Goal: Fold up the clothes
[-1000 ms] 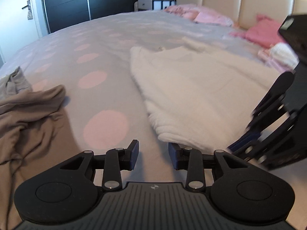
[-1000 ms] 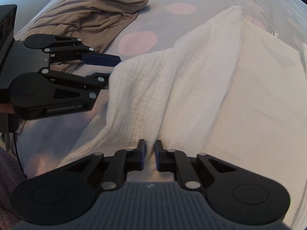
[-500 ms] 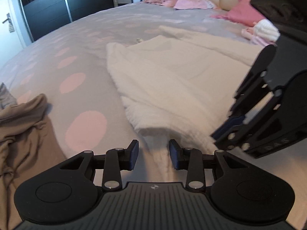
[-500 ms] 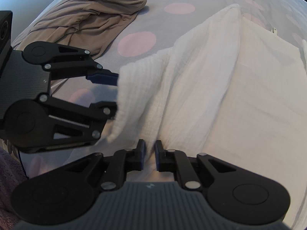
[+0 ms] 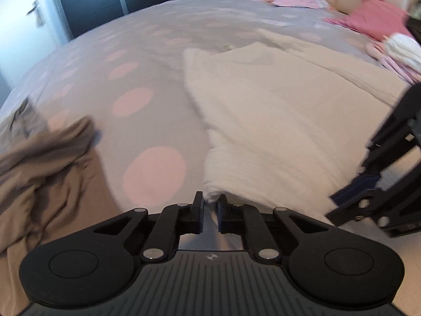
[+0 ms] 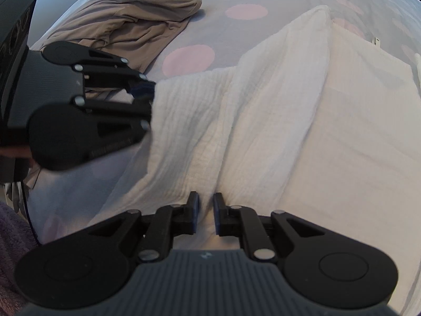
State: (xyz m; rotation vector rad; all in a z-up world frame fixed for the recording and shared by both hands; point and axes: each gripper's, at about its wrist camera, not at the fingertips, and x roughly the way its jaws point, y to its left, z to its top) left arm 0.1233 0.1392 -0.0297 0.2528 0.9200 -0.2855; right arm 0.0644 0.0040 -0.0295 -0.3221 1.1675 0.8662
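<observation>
The left gripper [image 5: 209,212] pinches the white cloth's [image 5: 276,121] near corner; the right gripper [image 6: 205,217] clamps its near edge. The cloth lies on the bed [image 5: 147,60], bare spotted cover left of it, then a brown garment [image 5: 47,168]. Gripper lettering is unreadable.

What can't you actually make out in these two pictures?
- Left wrist view: how much white garment the left gripper pinches; its fingers hide the cloth's corner.
- Right wrist view: the right gripper covers the fabric it clamps.
- Left wrist view: brown garment is blurred and cut off by the edge.
</observation>
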